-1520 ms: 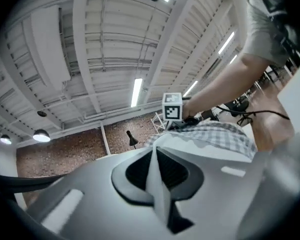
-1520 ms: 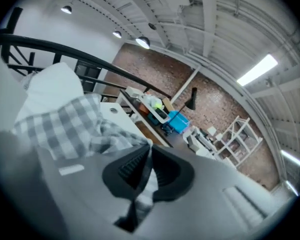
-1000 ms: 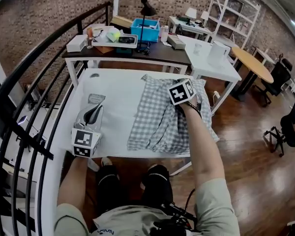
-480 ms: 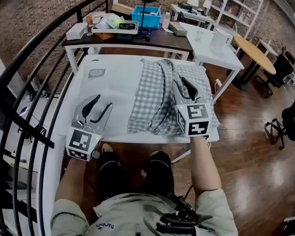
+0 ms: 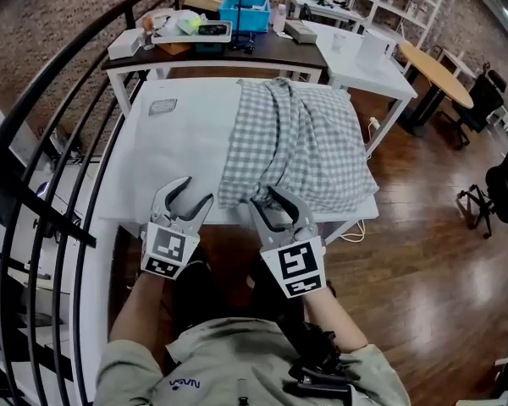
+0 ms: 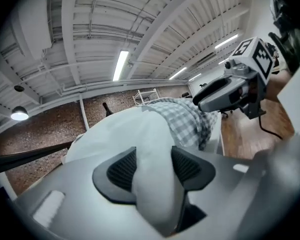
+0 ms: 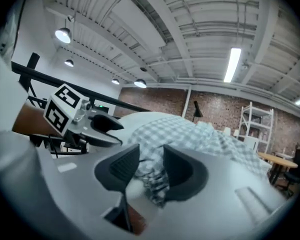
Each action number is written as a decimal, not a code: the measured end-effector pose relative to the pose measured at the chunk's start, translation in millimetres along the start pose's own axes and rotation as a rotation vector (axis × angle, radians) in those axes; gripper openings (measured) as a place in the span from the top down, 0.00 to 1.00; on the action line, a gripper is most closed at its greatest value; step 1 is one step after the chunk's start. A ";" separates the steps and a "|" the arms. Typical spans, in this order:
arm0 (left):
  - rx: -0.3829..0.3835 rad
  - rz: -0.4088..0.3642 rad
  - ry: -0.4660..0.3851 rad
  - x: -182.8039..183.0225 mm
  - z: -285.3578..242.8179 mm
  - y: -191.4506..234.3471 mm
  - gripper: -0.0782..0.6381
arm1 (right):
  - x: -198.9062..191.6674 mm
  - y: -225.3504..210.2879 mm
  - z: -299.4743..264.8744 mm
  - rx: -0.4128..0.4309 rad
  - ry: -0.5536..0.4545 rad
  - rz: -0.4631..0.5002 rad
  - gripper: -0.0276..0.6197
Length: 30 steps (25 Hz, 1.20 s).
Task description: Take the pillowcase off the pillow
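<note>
Left claw (image 5: pixel 189 200) and right claw (image 5: pixel 275 205) have just been opening, nothing gripped, checked pillowcase (image 5: pixel 300 142) hem between the right's jaws; white table (image 5: pixel 173 142), brick wall (image 5: pixel 55 15), wooden floor (image 5: pixel 423 227).

Blue bin (image 5: pixel 246 12) on the dark desk (image 5: pixel 262 52) (cluttered); black railing (image 5: pixel 55 134) alongside.
</note>
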<state>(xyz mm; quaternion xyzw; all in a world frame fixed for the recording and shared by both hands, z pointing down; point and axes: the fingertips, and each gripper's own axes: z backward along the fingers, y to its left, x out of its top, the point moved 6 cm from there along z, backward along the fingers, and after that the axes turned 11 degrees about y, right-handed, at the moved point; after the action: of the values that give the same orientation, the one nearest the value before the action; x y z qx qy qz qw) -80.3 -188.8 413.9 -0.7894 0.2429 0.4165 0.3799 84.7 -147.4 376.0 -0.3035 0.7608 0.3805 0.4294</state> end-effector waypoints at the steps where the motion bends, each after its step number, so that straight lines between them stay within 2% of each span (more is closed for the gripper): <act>1: 0.009 -0.001 -0.001 -1.3 -1.6 0.5 0.61 | -3.9 9.0 -6.9 0.014 0.019 0.010 0.73; 3: 0.021 0.000 -0.013 2.0 0.1 1.7 0.76 | -10.7 22.1 -24.1 0.023 0.061 0.037 0.73; 5: 0.035 0.000 -0.034 11.2 5.8 4.2 0.84 | -13.2 25.3 -41.9 -0.009 0.094 0.067 0.73; 7: 0.050 -0.008 -0.053 19.8 11.5 8.4 0.85 | -12.8 21.6 -55.0 -0.077 0.101 0.082 0.76; 9: 0.067 -0.019 -0.062 24.3 15.7 14.1 0.85 | -9.8 16.1 -58.1 -0.132 0.087 0.091 0.91; 11: 0.089 -0.010 -0.071 27.5 19.3 24.1 0.86 | -4.4 8.1 -51.8 -0.164 0.067 0.100 0.93; 16: 0.163 0.096 -0.113 34.0 27.1 67.4 0.86 | -0.8 -41.2 -15.3 -0.287 0.042 0.102 0.93; 20: 0.161 0.148 -0.129 27.1 29.4 83.4 0.86 | -27.8 -84.8 13.9 -0.396 0.123 0.110 0.94; 22: 0.179 0.188 -0.108 9.2 29.2 88.0 0.86 | -55.6 -112.5 24.6 -0.498 0.194 0.065 0.96; 23: 0.199 0.233 -0.090 -5.2 30.3 92.8 0.87 | -75.7 -132.2 31.9 -0.550 0.234 0.009 0.96; 25: 0.237 0.334 -0.054 -37.7 37.0 101.8 0.87 | -118.4 -170.0 54.8 -0.586 0.294 -0.153 0.95; 26: 0.249 0.356 -0.044 -49.2 41.8 102.8 0.87 | -133.3 -181.9 68.6 -0.588 0.303 -0.205 0.95; 28: 0.252 0.342 -0.048 -55.0 48.1 99.8 0.86 | -142.5 -190.2 87.9 -0.585 0.284 -0.231 0.95; 30: 0.247 0.294 -0.062 -46.8 51.7 92.5 0.85 | -131.6 -183.6 91.9 -0.562 0.227 -0.212 0.95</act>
<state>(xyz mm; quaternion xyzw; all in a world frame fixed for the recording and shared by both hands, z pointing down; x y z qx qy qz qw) -194.5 -199.2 397.6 -0.6796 0.3931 0.4586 0.4163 327.2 -149.1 402.6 -0.5282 0.6331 0.4926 0.2784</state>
